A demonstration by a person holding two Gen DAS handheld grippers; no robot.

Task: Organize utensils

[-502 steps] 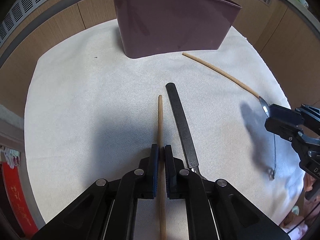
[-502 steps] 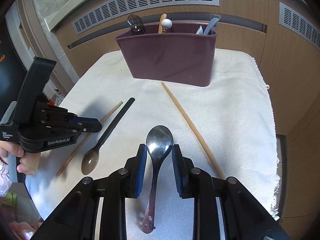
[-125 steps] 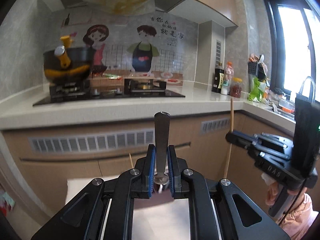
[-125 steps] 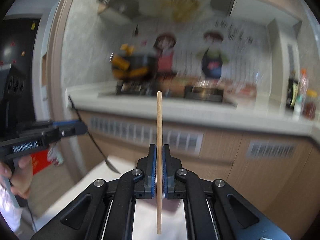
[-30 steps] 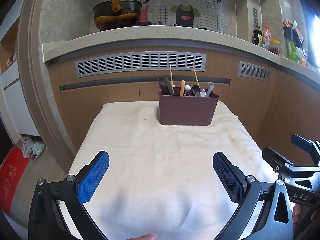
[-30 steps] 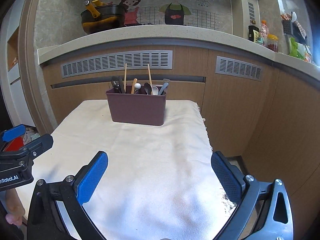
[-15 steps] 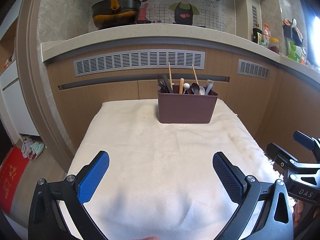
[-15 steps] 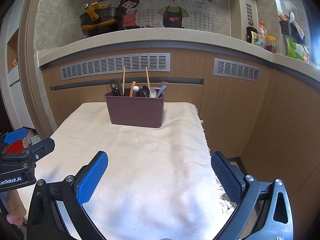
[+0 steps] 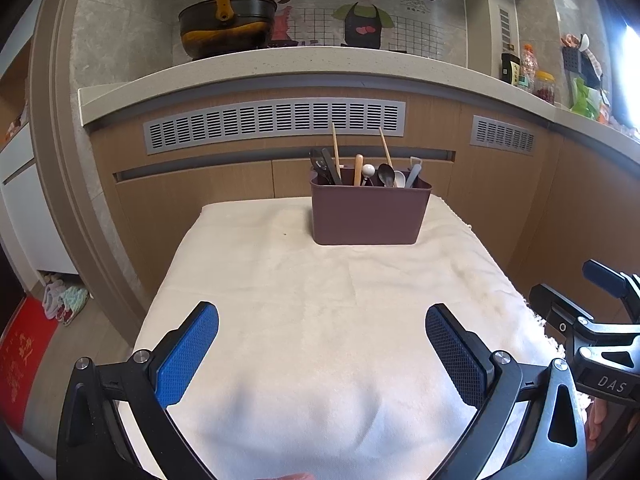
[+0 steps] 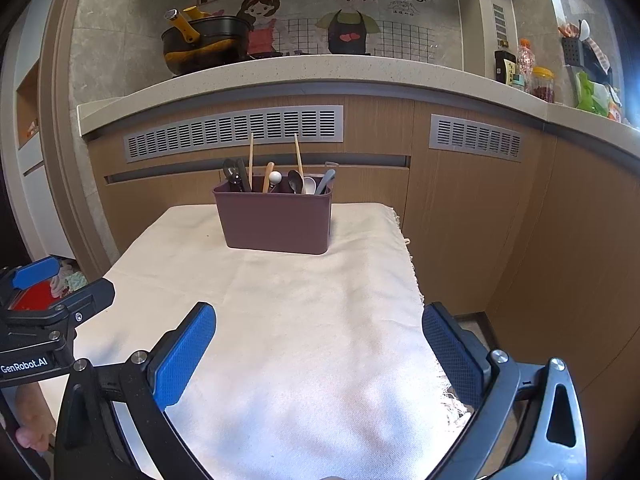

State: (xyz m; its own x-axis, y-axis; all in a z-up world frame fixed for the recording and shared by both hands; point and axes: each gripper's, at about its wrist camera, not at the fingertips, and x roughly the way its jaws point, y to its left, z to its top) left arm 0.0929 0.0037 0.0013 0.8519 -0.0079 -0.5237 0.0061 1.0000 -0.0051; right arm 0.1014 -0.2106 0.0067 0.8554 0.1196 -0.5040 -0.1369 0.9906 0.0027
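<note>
A dark purple utensil holder [image 9: 370, 214] [image 10: 276, 222] stands at the far end of a cream cloth [image 9: 320, 320] [image 10: 300, 320] on the table. Two wooden chopsticks [image 9: 335, 148] [image 10: 251, 156], spoons [image 9: 386, 175] [image 10: 295, 181] and other utensils stick up out of it. No utensil lies on the cloth. My left gripper [image 9: 322, 350] is wide open over the near part of the cloth, with nothing between its blue pads. My right gripper [image 10: 320, 350] is likewise wide open and empty, well short of the holder. Each gripper appears at the edge of the other's view.
Wooden cabinets with grey vent grilles [image 9: 276, 124] run behind the table under a stone counter [image 10: 280, 76]. A black pot [image 10: 204, 42] sits on the counter, bottles and jars [image 10: 536, 78] at its right end. A red mat [image 9: 20, 364] lies on the floor at left.
Both grippers have backed slightly away from the holder and stay wide open. Seconds before, each held an upright utensil, and now all the utensils stand in the holder.
</note>
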